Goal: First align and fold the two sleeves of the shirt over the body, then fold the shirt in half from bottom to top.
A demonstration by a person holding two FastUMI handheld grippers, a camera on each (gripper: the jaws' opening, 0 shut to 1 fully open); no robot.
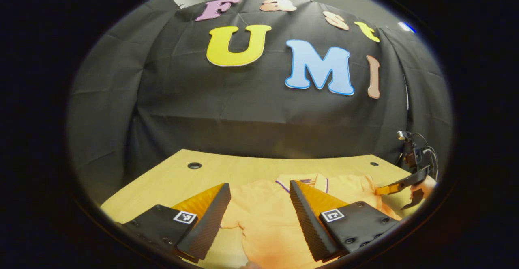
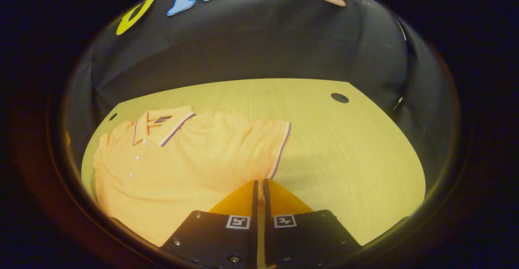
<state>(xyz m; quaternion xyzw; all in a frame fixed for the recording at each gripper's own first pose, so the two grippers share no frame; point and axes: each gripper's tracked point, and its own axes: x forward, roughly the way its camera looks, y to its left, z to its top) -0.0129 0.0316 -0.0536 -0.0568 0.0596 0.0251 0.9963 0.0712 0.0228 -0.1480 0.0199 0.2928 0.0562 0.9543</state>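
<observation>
An orange polo shirt lies flat and face up on the wooden table, collar toward the back wall. One short sleeve spreads out to the side, and my right gripper is shut on the lower corner of its hem. In the left gripper view my left gripper hovers open over the shirt, a little short of the collar, with nothing between its fingers. The right gripper, held by a hand, sits at the shirt's far right edge.
The table has round cable holes near its back corners. Black cloth walls close in the back and both sides. Bare wood stretches to the right of the shirt in the right gripper view.
</observation>
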